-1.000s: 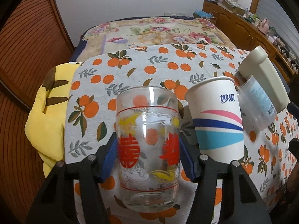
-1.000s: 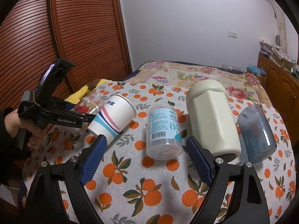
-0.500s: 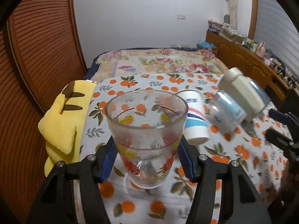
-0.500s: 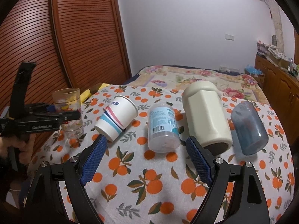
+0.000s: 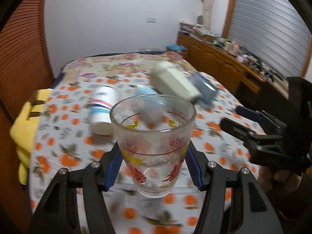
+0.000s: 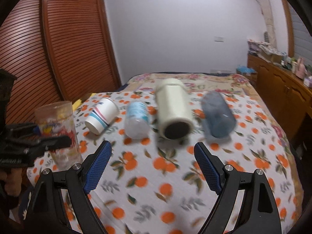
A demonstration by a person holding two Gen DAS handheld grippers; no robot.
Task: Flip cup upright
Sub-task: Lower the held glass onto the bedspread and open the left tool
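My left gripper (image 5: 154,167) is shut on a clear glass cup (image 5: 153,140) with red and yellow print. The cup stands upright, mouth up, near the left front of the table; whether its base touches the cloth I cannot tell. In the right wrist view the glass cup (image 6: 58,134) shows at far left, gripped by the left gripper (image 6: 48,142). My right gripper (image 6: 152,167) is open and empty over the table's front middle. It also shows at the right of the left wrist view (image 5: 239,117).
On the orange-print tablecloth (image 6: 165,167) lie a paper cup (image 6: 102,115), a clear blue-labelled bottle (image 6: 137,120), a cream cup (image 6: 174,111) and a blue-grey cup (image 6: 217,116), all on their sides. A yellow cloth (image 5: 25,124) lies at the left edge.
My left gripper has turned the glass cup from tilted over to upright and drawn it back toward the table's front left. The right gripper stays open and has shifted slightly.
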